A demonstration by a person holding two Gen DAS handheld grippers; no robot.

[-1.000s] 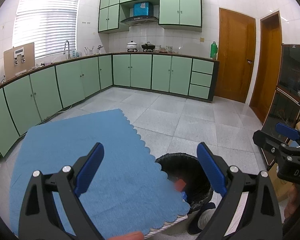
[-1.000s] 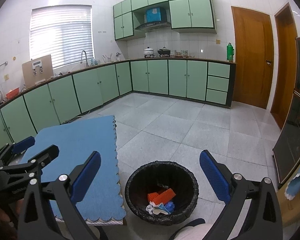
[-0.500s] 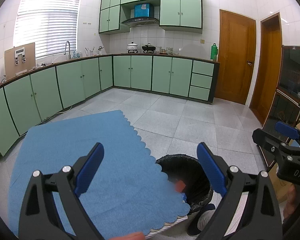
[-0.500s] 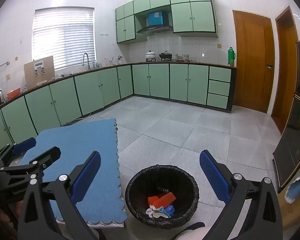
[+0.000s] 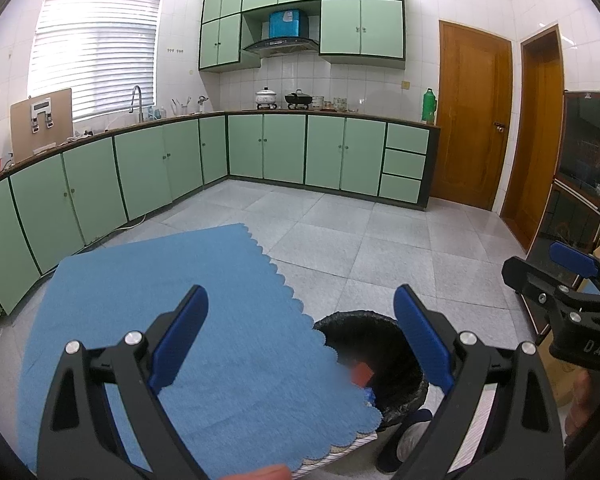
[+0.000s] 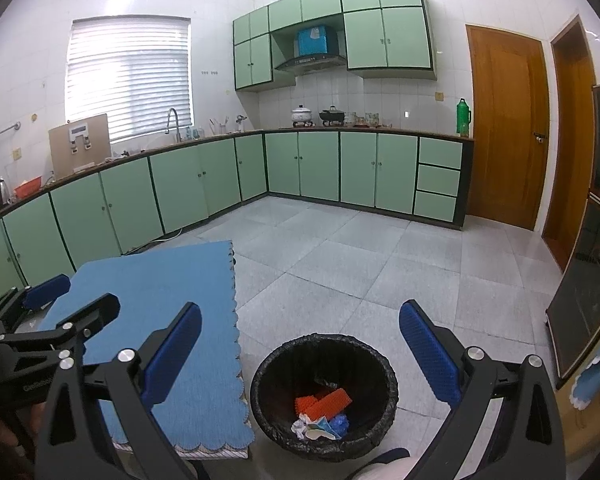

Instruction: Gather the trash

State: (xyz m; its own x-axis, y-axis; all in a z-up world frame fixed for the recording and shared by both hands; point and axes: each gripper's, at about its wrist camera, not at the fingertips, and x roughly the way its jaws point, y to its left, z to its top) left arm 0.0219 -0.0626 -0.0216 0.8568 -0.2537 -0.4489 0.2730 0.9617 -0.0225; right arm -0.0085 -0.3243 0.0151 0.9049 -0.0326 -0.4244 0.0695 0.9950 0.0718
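Note:
A black-lined trash bin [image 6: 324, 396] stands on the floor beside a table with a blue cloth [image 6: 160, 320]. Inside it lie orange ridged pieces [image 6: 326, 400], crumpled white paper and blue scraps. The bin also shows in the left wrist view [image 5: 374, 364], partly hidden by the cloth [image 5: 180, 320]. My right gripper [image 6: 300, 356] is open and empty, above the bin. My left gripper [image 5: 300, 336] is open and empty, above the cloth's right corner. The right gripper shows at the right edge of the left wrist view [image 5: 572, 280]; the left gripper shows at the left of the right wrist view [image 6: 48, 308].
Green cabinets [image 5: 284, 148] run along the left and far walls with pots and a green bottle [image 5: 429, 106] on the counter. Wooden doors [image 5: 474, 120] stand at the right. A dark glass cabinet [image 5: 580, 184] is at the far right. Grey tiled floor [image 6: 360, 264] lies ahead.
Both cameras have tilted up slightly, so the bin and the cloth sit a little lower in view. Both grippers stay open and empty.

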